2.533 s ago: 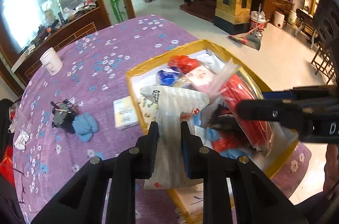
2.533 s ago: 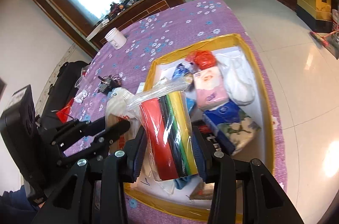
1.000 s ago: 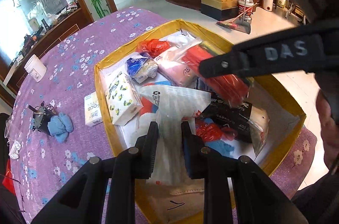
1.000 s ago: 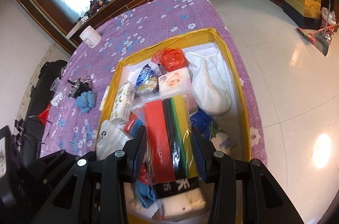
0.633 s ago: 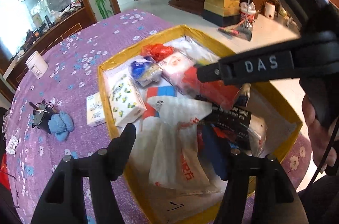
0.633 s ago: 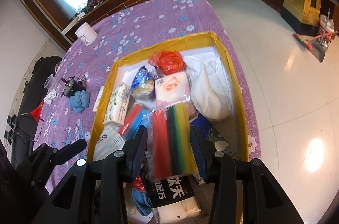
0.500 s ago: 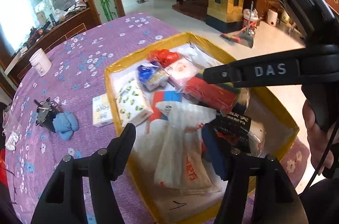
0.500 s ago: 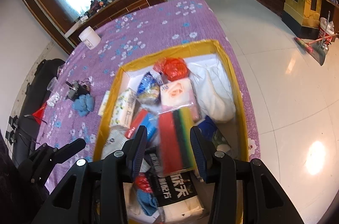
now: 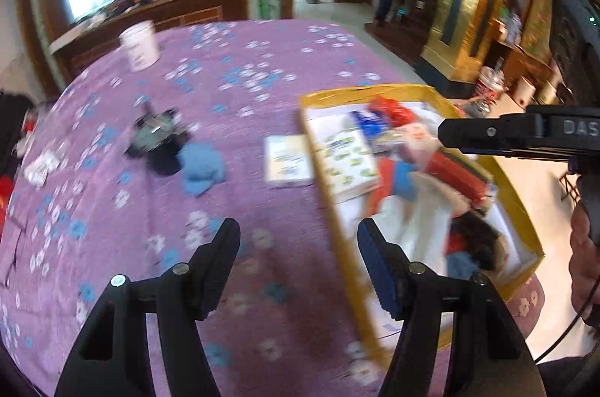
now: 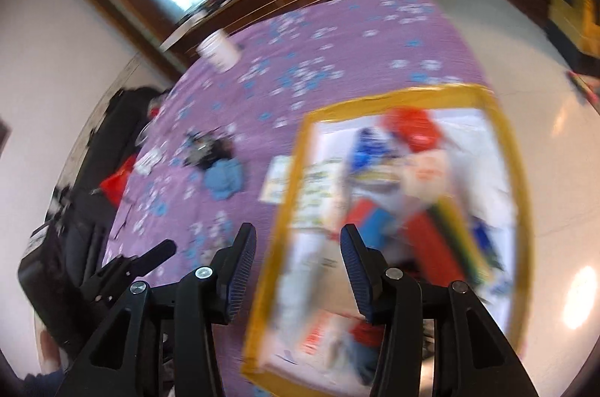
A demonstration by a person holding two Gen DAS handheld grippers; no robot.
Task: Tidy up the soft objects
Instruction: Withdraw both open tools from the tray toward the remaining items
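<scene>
as seen, colour pack [image 10: 446,243] lies lengthwise

Near the far edge of the purple flowered tablecloth [image 9: 240,89], a white tub [image 9: 138,44]. Toward the left edge, a small dark gadget [image 9: 155,134]. Beyond, a wooden sideboard [image 9: 150,10], a shiny tiled floor [image 10: 525,33].

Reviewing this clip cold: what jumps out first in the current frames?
The yellow-rimmed box, crammed with bright soft packs, sits at the right of the purple flowered tablecloth. Both the left gripper and the right gripper are open with nothing between the jaws. Outside the box lie a blue cloth bundle and a small tissue pack, with a white tub at the far edge.
</scene>
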